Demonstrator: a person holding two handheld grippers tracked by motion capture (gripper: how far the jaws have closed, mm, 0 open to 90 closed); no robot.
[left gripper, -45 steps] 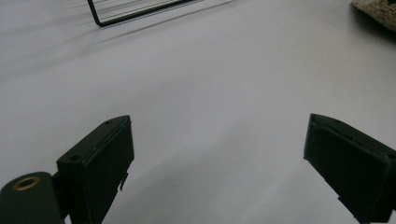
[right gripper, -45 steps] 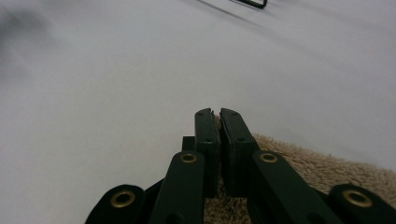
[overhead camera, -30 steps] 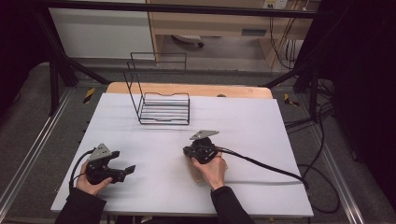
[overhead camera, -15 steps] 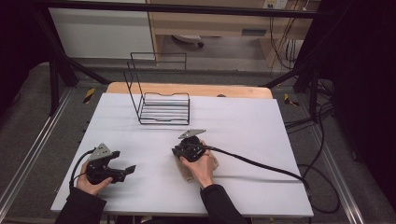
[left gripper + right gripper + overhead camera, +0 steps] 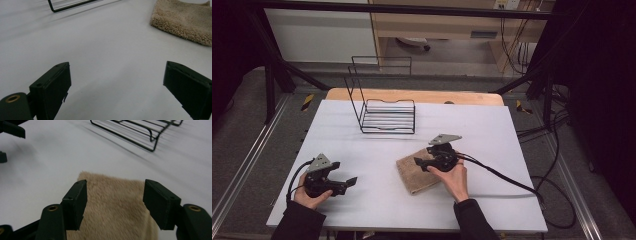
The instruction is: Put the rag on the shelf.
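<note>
1. While the right gripper [image 5: 421, 163] sits over the towel [image 5: 417, 175], its jaws have just been opening; in the right gripper view they stand part-open above the pile, pads clear of it, nothing pinched.
2. Towel lies folded and flat on the table [image 5: 512, 150], front-centre, well short of the wire rack [image 5: 387, 116]. Same towel shows in the left gripper view [image 5: 185, 21], top right.
3. Left gripper [image 5: 347, 183] rests on the table at our left, jaws wide and empty, well apart from the towel.
4. We read this as just after a release or just before a fresh pinch; can't tell which.
5. Risks from here:
   - Thick loose pile: a shallow pinch could grab the top layer alone, so a lift unfolds the towel.
   - Jaws hover over the middle, not an edge. Closing there may bunch the cloth into a ridge and ruin the fold.
   - A pad could snag fibres on pulling away and drag the towel across the smooth table.
   - Right cable [image 5: 502, 175] trails just beside the towel's right side; a sweep that way could catch it.
   - If the rack is the target, the open wires may catch a drooping corner.
</note>
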